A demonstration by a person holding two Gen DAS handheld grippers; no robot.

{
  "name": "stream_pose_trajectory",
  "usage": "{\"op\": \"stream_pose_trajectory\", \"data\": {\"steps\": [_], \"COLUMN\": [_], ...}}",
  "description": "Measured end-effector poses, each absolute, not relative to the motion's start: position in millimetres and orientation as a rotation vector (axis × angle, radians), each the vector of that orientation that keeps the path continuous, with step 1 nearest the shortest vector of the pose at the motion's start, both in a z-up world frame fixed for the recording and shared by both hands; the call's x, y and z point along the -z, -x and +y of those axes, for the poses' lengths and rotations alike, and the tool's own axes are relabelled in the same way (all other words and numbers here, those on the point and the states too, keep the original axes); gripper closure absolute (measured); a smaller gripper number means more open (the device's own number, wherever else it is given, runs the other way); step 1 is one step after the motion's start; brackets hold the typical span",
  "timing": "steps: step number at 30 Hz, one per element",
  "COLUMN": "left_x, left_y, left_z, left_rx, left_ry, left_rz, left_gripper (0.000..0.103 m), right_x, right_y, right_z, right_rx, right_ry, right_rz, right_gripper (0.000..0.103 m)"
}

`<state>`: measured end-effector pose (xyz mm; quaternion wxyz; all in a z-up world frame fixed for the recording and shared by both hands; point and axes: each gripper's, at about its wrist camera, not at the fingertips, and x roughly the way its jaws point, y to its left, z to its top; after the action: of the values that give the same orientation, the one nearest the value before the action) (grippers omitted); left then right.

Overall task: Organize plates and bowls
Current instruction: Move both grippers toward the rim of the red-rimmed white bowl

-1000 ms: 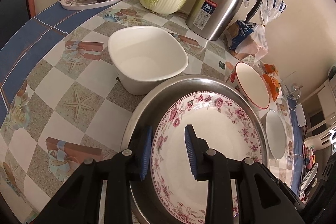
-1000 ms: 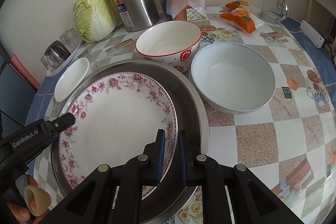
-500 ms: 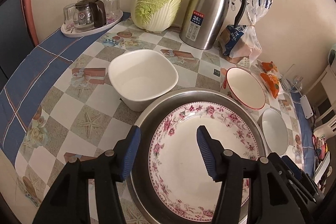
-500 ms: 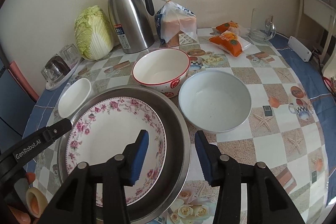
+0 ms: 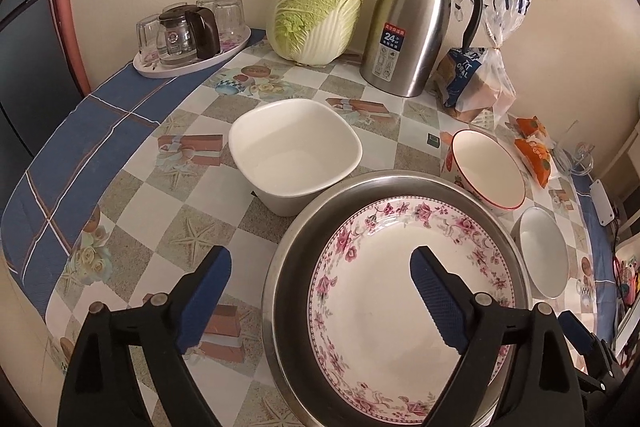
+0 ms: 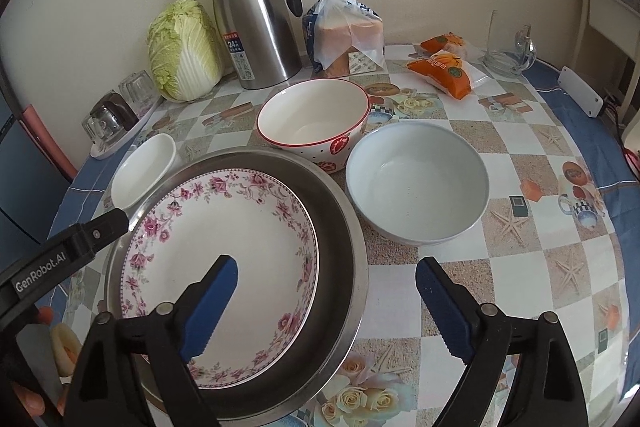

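A floral plate (image 5: 404, 291) (image 6: 224, 251) lies inside a wide steel basin (image 5: 292, 251) (image 6: 340, 227). My left gripper (image 5: 320, 279) is open and empty above the basin's left rim. My right gripper (image 6: 326, 291) is open and empty above the basin's right rim. A square white bowl (image 5: 296, 151) (image 6: 144, 167) sits left of the basin. A red-rimmed bowl (image 5: 488, 163) (image 6: 312, 123) and a pale blue-white bowl (image 5: 544, 251) (image 6: 416, 183) sit to its right.
Along the wall stand a tray of glasses with a small pot (image 5: 192, 31), a napa cabbage (image 5: 320, 11) (image 6: 184, 47), a steel thermos (image 5: 416, 19) (image 6: 256, 27), a bagged loaf (image 5: 476, 83) (image 6: 344, 35), orange snack packs (image 6: 448, 67) and a glass mug (image 6: 508, 51).
Both grippers have opened wide, letting go of the plate and basin rim, and have pulled back and up. The plate now rests in the basin.
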<state>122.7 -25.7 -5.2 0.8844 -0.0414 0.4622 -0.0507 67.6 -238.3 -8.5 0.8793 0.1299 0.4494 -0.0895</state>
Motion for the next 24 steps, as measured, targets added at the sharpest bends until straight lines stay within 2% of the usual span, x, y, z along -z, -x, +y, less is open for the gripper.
{"op": "stream_pose_trajectory", "data": {"steps": [2,7,20,24], "left_x": [5,6,1,3], "left_y": [-122,-122,-117,-119], "left_z": [-25,-25,-24,-22], "left_rx": [0.103,0.097,0.071,0.086], "left_ry": [0.096,0.097,0.057,0.09], "left_rz": [0.954,0.95,0.848,0.865], "left_gripper": [0.011,0.004,0.003,0.003], "right_x": [10,13,7,8], "right_y": [-68,-67,-53,-52], "right_z": [-238,-237,-252,-259], "right_rx": [0.188,0.184,0.202,0.203], "right_ry": [-0.264,-0.245,-0.298,-0.325], "right_rz": [0.941,0.951,0.863,0.878], "right_gripper": [0.0,0.0,0.0,0.0]}}
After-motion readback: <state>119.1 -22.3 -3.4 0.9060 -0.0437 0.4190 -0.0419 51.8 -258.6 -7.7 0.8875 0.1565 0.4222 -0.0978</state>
